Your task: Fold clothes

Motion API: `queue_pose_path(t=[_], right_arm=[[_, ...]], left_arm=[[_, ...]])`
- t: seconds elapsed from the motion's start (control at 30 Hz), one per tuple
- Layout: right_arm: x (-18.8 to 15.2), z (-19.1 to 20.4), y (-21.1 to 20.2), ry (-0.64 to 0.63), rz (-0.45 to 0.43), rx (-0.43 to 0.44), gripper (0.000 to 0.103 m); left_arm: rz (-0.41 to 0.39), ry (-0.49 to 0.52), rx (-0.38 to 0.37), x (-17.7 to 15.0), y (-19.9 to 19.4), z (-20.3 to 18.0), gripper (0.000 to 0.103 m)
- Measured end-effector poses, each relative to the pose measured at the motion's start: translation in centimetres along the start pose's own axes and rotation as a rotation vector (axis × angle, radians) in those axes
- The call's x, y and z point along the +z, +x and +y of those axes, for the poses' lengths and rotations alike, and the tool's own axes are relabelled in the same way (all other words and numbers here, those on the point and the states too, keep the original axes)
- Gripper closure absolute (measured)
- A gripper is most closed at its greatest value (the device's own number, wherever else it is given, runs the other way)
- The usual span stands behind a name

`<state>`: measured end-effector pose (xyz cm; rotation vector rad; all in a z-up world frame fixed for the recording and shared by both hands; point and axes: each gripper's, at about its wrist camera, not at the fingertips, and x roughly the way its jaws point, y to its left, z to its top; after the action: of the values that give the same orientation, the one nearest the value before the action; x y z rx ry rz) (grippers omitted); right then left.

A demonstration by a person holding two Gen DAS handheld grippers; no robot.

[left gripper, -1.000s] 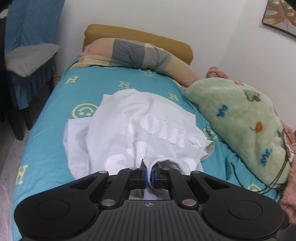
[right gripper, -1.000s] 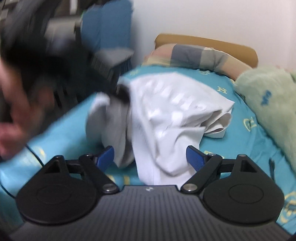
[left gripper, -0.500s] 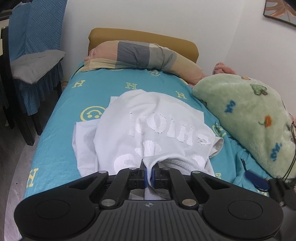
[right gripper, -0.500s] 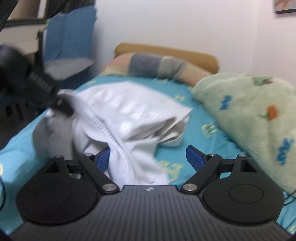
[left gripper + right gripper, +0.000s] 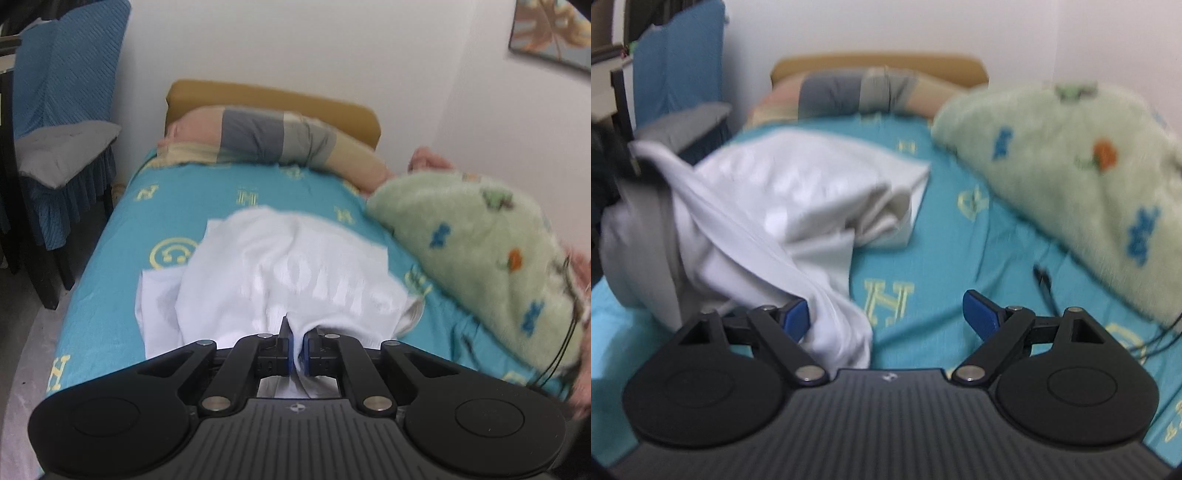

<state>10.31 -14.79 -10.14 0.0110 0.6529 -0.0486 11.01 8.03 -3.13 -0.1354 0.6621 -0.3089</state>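
Pinching a bunched edge of the white garment [image 5: 280, 280], the left gripper [image 5: 298, 350] is seen with its blue pads nearly together and cloth drawn up between them; which part of the garment is clamped cannot be told, since the fold runs down behind the gripper body. In the right wrist view the right gripper [image 5: 890, 317] is held with its fingers spread wide, and nothing is pressed between the pads; a hanging fold of the garment [image 5: 768, 221] lies against the inner side of the left-hand finger [image 5: 796, 319], while bare sheet is seen in the rest of the gap. Whether that fold touches the pad is blurred. The garment is lifted at its near end and spread over the middle of the turquoise bedsheet [image 5: 92, 295], with pale lettering on it that is too smeared to be read. A thin dark cable [image 5: 1043, 280] is laid on the sheet to the right, its far end lost under the green fleece blanket [image 5: 480, 251], which is heaped along the wall side. Beyond the garment a striped pillow [image 5: 273, 140] is set against a tan headboard [image 5: 273, 96]. A chair with a blue cover [image 5: 62, 110] is cut off at the left edge, and a framed picture [image 5: 554, 33] is cropped at the upper right.
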Motion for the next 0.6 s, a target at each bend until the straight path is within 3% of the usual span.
queue_pose_path(t=[0.1,0.2,0.27,0.37,0.43,0.53,0.6], right_arm=[[0.1,-0.5,-0.3,0.042,0.014,0.004,0.016],[0.9,-1.2,-3.5,0.078,-0.169,-0.066,0.016],[1.5,-1.6,-6.5,0.103,-0.368,-0.081,0.016],[2.2,-1.6,-9.4,0.1,-0.553,-0.05,0.016],[2.4,-1.3,-10.1,0.068,-0.618,-0.028,0.016],[2.7,-1.2,-9.6,0.058,-0.609,0.008,0.016],[2.8,-1.1,-9.3,0.052,-0.602,0.032,0.016]], left_arm=[[-0.058,-0.035,-0.014,0.8,-1.5,0.5,0.098],[-0.083,-0.079,-0.037,1.4,-3.0,1.3,0.098],[-0.074,-0.066,-0.055,1.4,-3.5,1.7,0.098],[-0.043,-0.003,-0.072,1.2,-3.6,1.9,0.095],[-0.022,0.035,-0.064,0.7,-3.2,1.8,0.089],[0.011,0.079,-0.021,-0.1,-2.3,1.6,0.076],[0.022,0.128,0.011,-0.6,-1.7,1.0,0.059]])
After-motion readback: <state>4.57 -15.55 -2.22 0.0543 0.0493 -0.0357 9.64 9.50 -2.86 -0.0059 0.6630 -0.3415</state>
